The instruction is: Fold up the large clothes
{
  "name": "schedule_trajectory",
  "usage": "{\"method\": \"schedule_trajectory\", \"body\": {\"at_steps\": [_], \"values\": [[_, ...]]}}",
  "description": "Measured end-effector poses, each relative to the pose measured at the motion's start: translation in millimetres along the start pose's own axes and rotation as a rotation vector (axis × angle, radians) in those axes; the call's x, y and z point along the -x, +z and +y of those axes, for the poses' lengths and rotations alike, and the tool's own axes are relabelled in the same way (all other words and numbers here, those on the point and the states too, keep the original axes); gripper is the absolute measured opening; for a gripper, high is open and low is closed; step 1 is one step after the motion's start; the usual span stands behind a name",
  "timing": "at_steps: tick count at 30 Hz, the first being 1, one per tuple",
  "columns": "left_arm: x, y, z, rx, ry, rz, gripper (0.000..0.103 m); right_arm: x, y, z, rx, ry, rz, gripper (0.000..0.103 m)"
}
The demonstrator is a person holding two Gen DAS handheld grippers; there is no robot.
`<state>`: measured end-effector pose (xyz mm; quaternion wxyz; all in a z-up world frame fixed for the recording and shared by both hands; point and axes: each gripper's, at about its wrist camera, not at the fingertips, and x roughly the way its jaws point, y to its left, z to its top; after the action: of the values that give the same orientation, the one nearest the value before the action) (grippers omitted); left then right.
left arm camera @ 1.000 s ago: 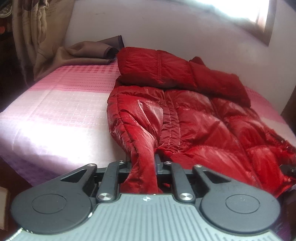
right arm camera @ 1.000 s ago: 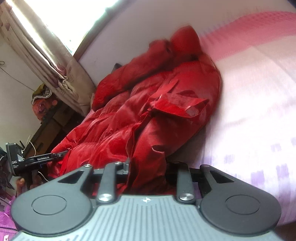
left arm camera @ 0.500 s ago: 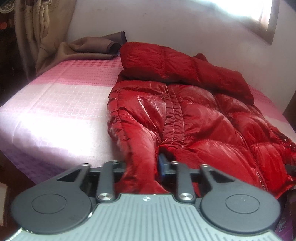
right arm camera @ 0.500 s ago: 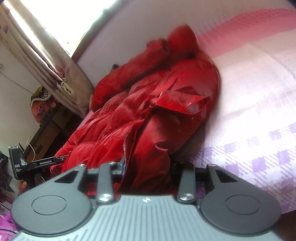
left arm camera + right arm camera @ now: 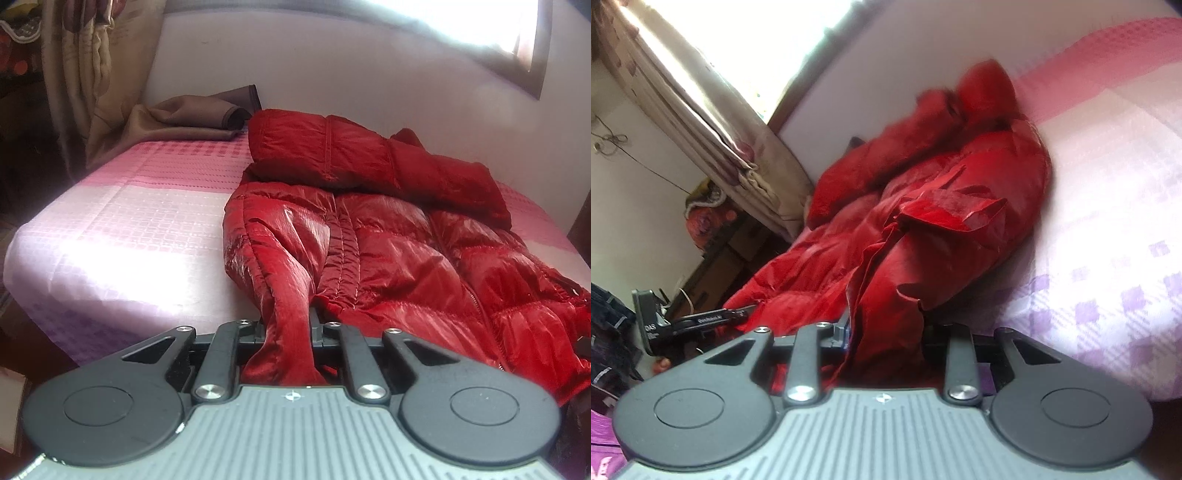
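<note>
Only the left wrist view took in the whole spread of the red puffer jacket [image 5: 388,243]: it lay ahead and to the right of the left gripper [image 5: 290,325] on the pink checked bedspread [image 5: 140,236], quilted body flat, one sleeve [image 5: 369,158] folded across its far end near the wall. That view also showed a brown cloth [image 5: 192,118] bunched at the bed's far left corner, a curtain [image 5: 81,74] hanging beyond it, and a bright window [image 5: 491,22] high to the right. The right gripper did not appear there.

The right wrist view was blurred but gave what the other lacked: the jacket [image 5: 923,206] seen from its other side, heaped ahead and left of the right gripper [image 5: 886,332], with a loose flap [image 5: 953,214] standing up from the folds. Far left, beyond the jacket's near edge, the left gripper [image 5: 698,321] showed as a black device reaching toward the cloth. A lit curtain [image 5: 701,110] hung at upper left, and the bedspread [image 5: 1108,221] ran off to the right.

The left gripper's jaws were narrow and closing, with a twisted strip of the jacket's near edge pinched between them, directly ahead of the tool. The right gripper's jaws stood somewhat wider, also closing, a thick fold of red fabric filling the gap between them right at the tool's front
</note>
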<state>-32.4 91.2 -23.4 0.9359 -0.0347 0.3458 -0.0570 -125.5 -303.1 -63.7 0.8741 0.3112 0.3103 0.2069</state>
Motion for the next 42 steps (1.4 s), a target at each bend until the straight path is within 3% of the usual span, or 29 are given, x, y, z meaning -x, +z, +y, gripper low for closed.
{"method": "schedule_trajectory", "body": {"at_steps": [18,24,35,42], "values": [[25,36,0,0.116,0.0,-0.067,0.016,25,29,0,-0.135,0.197,-0.085,0.029],[30,61,-1,0.137,-0.018,-0.093,0.016,27,49,5,-0.146,0.221,-0.126,0.028],[17,126,-12,0.184,-0.015,-0.125,0.016,17,118,14,-0.117,0.235,-0.198,0.028],[-20,173,-15,0.255,0.017,-0.121,0.016,-8,171,5,-0.131,0.189,-0.238,0.028]]}}
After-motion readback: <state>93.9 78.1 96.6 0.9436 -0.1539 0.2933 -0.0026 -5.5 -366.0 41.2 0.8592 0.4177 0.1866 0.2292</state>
